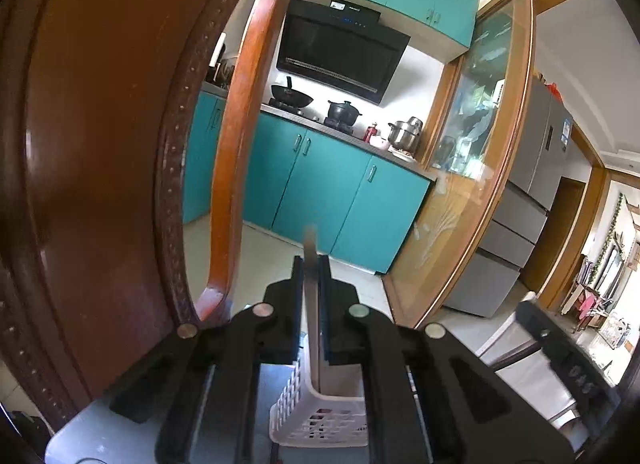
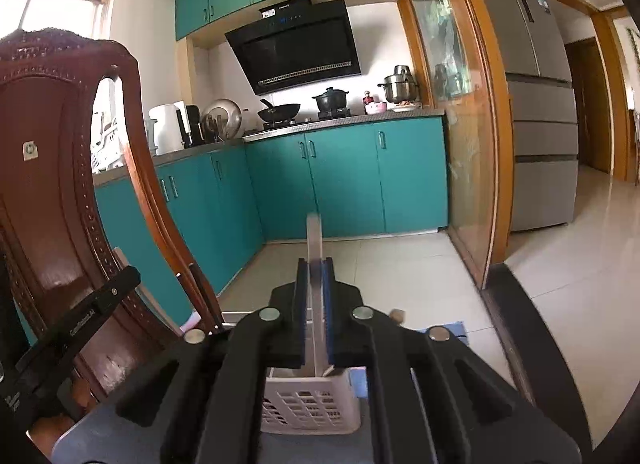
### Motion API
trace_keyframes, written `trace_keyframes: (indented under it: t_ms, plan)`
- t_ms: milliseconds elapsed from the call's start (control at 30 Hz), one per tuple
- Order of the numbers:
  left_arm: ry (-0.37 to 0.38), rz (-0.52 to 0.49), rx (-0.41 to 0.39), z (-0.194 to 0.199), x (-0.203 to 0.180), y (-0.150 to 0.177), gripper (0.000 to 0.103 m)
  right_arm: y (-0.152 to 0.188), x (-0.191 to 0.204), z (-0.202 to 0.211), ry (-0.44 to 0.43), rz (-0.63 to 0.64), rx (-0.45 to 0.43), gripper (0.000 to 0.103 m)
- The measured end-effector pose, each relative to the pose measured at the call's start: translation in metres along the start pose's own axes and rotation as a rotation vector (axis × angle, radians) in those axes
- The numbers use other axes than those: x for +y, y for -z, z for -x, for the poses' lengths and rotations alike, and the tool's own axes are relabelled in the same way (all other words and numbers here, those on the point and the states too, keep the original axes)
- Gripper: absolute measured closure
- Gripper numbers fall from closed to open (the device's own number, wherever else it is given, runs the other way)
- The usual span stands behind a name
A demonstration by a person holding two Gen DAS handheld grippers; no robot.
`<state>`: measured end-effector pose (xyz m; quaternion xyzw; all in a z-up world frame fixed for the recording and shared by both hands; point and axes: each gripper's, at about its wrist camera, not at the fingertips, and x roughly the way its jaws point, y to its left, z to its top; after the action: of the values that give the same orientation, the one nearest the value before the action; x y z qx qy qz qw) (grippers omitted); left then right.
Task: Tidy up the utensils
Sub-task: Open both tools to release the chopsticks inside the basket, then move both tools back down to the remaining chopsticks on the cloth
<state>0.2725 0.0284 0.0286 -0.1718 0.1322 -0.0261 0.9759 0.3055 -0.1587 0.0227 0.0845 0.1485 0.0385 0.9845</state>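
Two grippers, one flat utensil each. Left gripper [image 1: 311, 264]: fingers pinch grey utensil [image 1: 310, 248], long axis along fingers, white basket [image 1: 320, 416] directly below. Right gripper [image 2: 315, 266]: pads barely parted around pale utensil [image 2: 314, 236], lower end over basket [image 2: 312, 404].
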Motion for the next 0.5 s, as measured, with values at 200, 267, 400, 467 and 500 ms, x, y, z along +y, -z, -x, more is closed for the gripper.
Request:
trace_keyframes:
  t_ms: [200, 267, 400, 467, 500]
  plan:
    - [0.067, -0.031, -0.001, 0.036, 0.005, 0.006, 0.073, 0.001, -0.006, 0.064, -0.060, 0.006, -0.085, 0.068]
    - [0.088, -0.051, 0.029, 0.044, 0.008, 0.016, 0.073, 0.015, -0.008, 0.093, -0.074, 0.027, -0.100, 0.068]
    - [0.133, -0.086, 0.226, 0.027, 0.019, 0.063, 0.073, 0.059, -0.015, 0.094, -0.023, 0.029, 0.024, 0.068]
    - [0.105, -0.100, 0.337, 0.011, 0.023, 0.084, 0.073, 0.090, -0.020, 0.060, -0.004, 0.019, 0.198, 0.068]
    - [0.102, -0.095, 0.380, 0.004, 0.026, 0.092, 0.073, 0.107, -0.025, 0.035, 0.008, 0.001, 0.315, 0.068]
